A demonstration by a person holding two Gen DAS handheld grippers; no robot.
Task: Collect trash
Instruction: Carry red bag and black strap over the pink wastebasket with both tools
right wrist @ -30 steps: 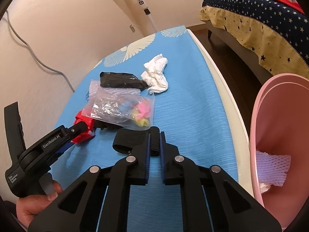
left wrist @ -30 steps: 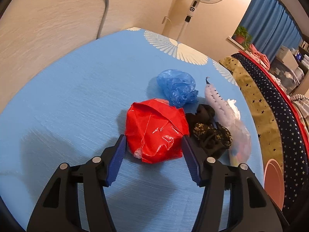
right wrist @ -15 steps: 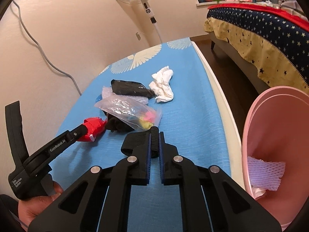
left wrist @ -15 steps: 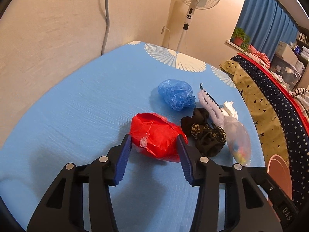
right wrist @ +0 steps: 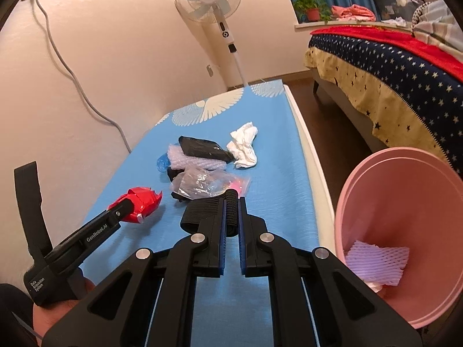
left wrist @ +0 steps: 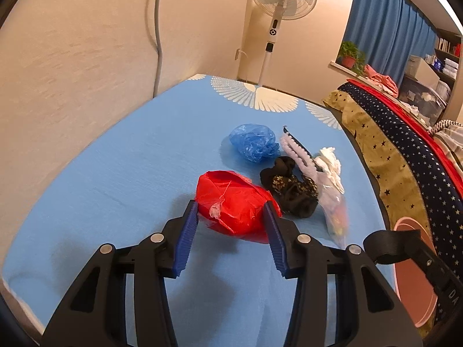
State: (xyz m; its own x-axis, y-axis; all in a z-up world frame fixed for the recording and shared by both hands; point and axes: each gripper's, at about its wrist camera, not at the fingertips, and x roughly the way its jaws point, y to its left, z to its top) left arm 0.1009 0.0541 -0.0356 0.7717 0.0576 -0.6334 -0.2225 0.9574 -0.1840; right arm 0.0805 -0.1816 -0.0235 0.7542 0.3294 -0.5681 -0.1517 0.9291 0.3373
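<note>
Left hand-held gripper point(left wrist: 230, 215) clamps a crumpled, glossy red plastic bag point(left wrist: 234, 205).

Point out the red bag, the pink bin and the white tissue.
red bag point(left wrist: 234, 202), left wrist view, on its crumpled front between the claw's fingers.
pink bin point(right wrist: 405, 202), right wrist view, on its bare inner wall.
white tissue point(right wrist: 244, 144), right wrist view, on the middle of the wad.

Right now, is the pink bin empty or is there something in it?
Not empty. The pink bin holds a piece of white foam netting at its bottom, with a scrap of something white beneath it; most of the bin is bare.
</note>
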